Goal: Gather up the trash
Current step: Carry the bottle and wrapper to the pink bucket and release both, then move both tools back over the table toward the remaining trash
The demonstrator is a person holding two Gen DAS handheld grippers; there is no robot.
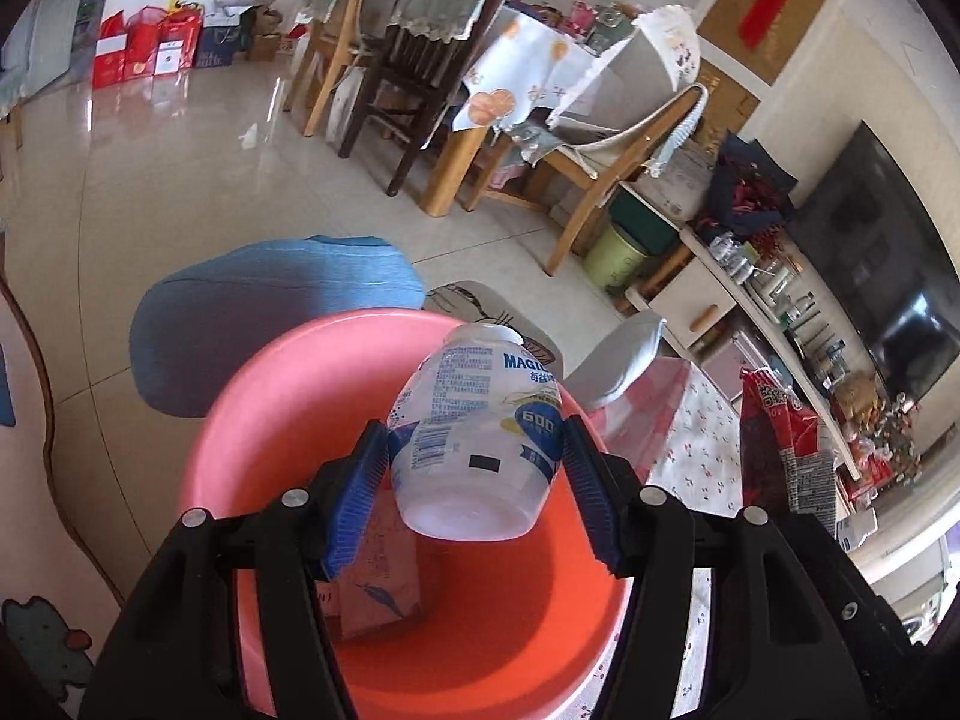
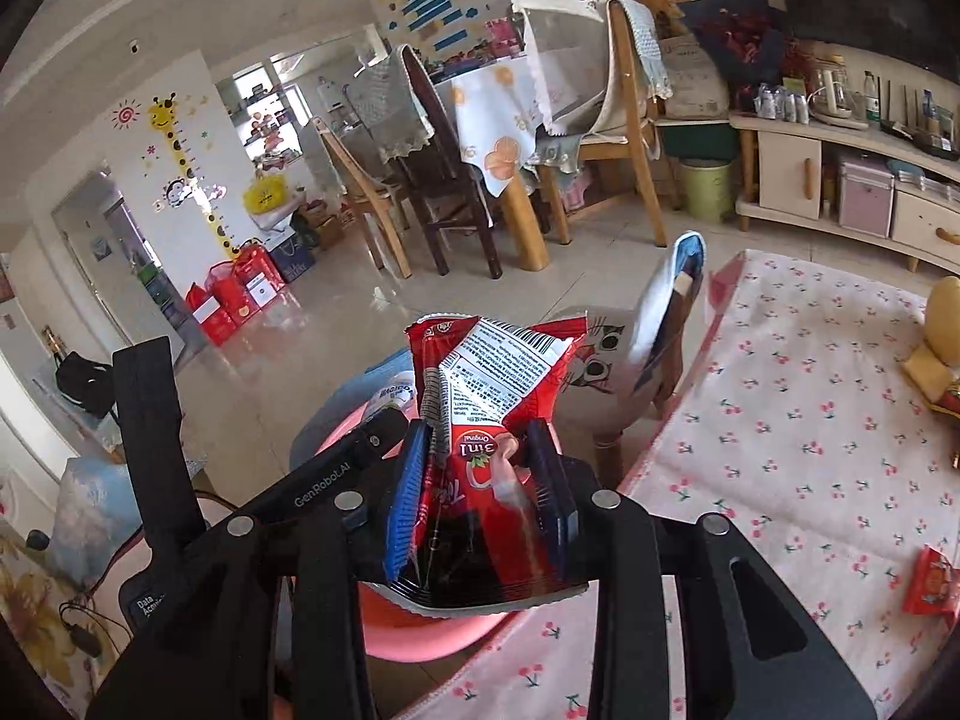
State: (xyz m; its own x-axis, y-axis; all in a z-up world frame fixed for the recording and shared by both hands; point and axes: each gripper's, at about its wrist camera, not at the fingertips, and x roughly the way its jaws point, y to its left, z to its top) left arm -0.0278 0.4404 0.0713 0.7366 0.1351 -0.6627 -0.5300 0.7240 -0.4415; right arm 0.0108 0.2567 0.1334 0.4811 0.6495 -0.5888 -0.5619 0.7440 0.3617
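My left gripper (image 1: 474, 450) is shut on a white plastic bottle (image 1: 474, 438) with a blue label, held over a pink basin (image 1: 288, 396). A flat paper packet (image 1: 378, 594) lies on the basin's bottom. In the right wrist view my right gripper (image 2: 480, 444) is shut on a red snack bag (image 2: 486, 384), crumpled between the blue pads. The same red snack bag (image 1: 780, 438) shows at the right edge of the left wrist view. Below the right gripper I see the rim of the pink basin (image 2: 414, 636), and the left gripper's black body (image 2: 336, 480) beside it with the bottle (image 2: 396, 393).
A table with a cherry-print cloth (image 2: 810, 420) lies to the right, with a small red packet (image 2: 930, 588) on it. A blue cushion (image 1: 270, 324) sits beyond the basin. Wooden chairs (image 2: 444, 192), a green bin (image 2: 705, 189) and a cabinet (image 2: 840, 180) stand across the tiled floor.
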